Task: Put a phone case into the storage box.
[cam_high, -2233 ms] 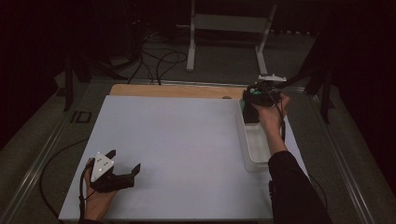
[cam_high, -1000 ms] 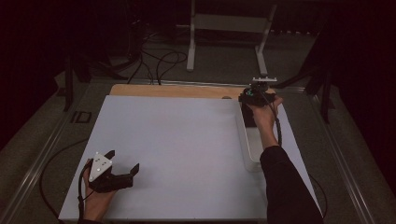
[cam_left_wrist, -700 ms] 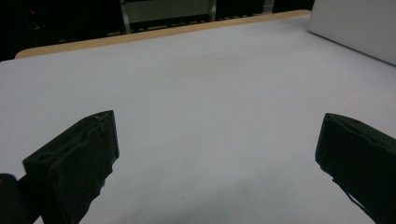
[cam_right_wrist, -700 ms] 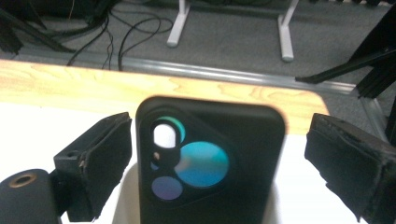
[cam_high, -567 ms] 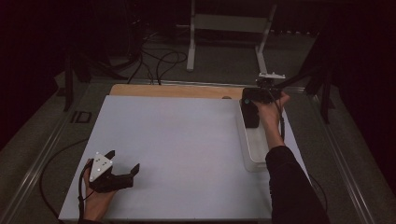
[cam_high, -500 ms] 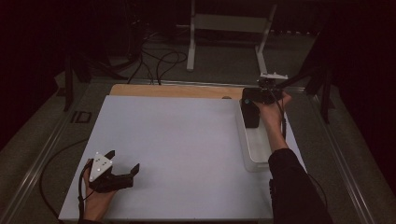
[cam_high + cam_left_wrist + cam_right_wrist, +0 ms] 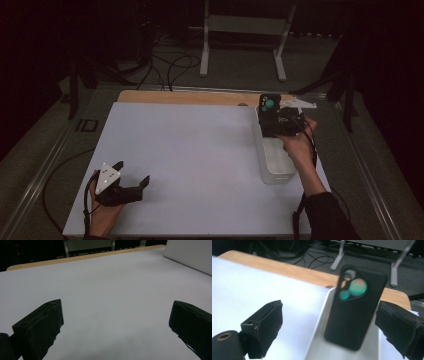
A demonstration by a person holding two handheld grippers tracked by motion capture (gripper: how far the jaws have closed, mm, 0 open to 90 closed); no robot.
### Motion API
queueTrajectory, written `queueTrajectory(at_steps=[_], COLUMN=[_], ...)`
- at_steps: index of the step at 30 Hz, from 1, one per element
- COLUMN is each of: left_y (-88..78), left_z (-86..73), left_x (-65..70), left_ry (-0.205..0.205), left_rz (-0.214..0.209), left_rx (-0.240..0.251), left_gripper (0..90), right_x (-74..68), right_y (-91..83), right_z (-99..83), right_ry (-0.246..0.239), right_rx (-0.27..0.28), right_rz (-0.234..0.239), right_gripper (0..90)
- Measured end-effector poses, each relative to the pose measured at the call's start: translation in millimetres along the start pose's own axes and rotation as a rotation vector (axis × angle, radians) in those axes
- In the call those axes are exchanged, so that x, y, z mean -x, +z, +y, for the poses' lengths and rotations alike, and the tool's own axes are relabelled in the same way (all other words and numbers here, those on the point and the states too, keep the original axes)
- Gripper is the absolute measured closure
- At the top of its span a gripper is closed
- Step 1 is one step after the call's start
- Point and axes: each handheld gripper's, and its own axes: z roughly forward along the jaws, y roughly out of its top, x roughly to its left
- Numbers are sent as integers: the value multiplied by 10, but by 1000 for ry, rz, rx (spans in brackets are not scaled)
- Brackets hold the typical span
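1. Dim room; white table (image 7: 200,150), far edge lost in shadow.
2. Right gripper (image 7: 332,325), jaws wide, flanks a blurred black phone (image 7: 355,307) standing in a white tray (image 7: 274,170).
3. Left gripper (image 7: 117,327) gapes wide, empty.

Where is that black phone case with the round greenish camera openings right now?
The black phone case stands at the far end of the long white tray on the table's right side, just ahead of the right gripper, whose open jaws flank it without touching.
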Motion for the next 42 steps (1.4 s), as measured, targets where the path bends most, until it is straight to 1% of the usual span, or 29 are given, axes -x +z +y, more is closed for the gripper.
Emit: queueTrajectory(at_steps=[1, 4, 5, 7, 8, 9, 10, 11, 13, 15, 16, 17, 19, 20, 21, 23, 26, 29, 30, 32, 33, 36, 37, 38, 41, 42], left_y=[1, -6, -6, -9, -19, -23, -23, -38, -55, -73, -73, -85, -90, -90, -96, -99, -110, -110, -108, -111, -111, -112, -115, -116, -114, -113], left_z=[5, 21, 21, 27, 40, 47, 47, 63, 80, 96, 96, 109, 116, 116, 120, 122, 129, 127, 124, 121, 119, 116, 110, 106, 95, 90], left_x=[3, 13, 13, 15, 12, 8, 8, 2, -6, -9, -9, -10, -11, -11, -12, -12, -10, -10, -7, -8, -8, -7, 1, 2, 4, 4], left_ry=[1, 5, 5, 4, 3, 2, 2, 3, 2, -1, -1, 1, 1, 1, 2, 3, 5, 7, 7, 16, 16, 15, 20, 22, 24, 24], left_rz=[-2, -5, -5, -6, -6, -8, -8, -8, -10, -10, -10, -11, -12, -12, -13, -15, -15, -14, -16, -18, -19, -25, -28, -30, -32, -33], left_rx=[-1, 1, 1, 3, 2, 1, 1, 4, 5, 12, 12, 14, 16, 16, 15, 17, 21, 25, 27, 27, 29, 36, 40, 43, 43, 42], left_gripper=[0, 0, 0, 0, 0, 0, 0, 0, 0, 0, 0, 0, 0, 0, 0, 0, 0, 0, 0, 0, 0, 0, 0, 0, 0, 0], right_x=[-26, -119, -119, -186, -226, -240, -240, -264, -278, -289, -289, -294, -291, -291, -293, -297, -308, -329, -333, -338, -334, -327, -324, -316, -316, -312], right_y=[-40, -177, -177, -265, -335, -372, -372, -450, -512, -576, -576, -645, -689, -689, -731, -744, -799, -828, -837, -869, -888, -902, -908, -917, -911, -906], right_z=[-34, -187, -187, -311, -406, -461, -461, -590, -691, -803, -803, -924, -1014, -1014, -1116, -1145, -1267, -1353, -1370, -1417, -1444, -1477, -1494, -1523, -1540, -1543], right_ry=[-5, -14, -14, -32, -46, -53, -53, -50, -52, -50, -50, -47, -36, -36, -41, -41, -29, -49, -49, -42, -32, -28, -24, -13, -27, -21], right_rx=[9, 33, 33, 53, 60, 68, 68, 73, 86, 95, 95, 121, 137, 137, 151, 154, 188, 205, 210, 229, 241, 245, 250, 262, 261, 258], right_rz=[4, 55, 55, 72, 83, 94, 94, 112, 115, 129, 129, 127, 139, 139, 140, 141, 157, 158, 163, 159, 166, 172, 171, 173, 156, 155], right_gripper=[77, 77, 77, 77, 77, 77, 77, 77, 77, 77, 77, 77, 77, 77, 77, 77, 77, 77, 78, 78, 78, 78, 78, 78, 78, 78])
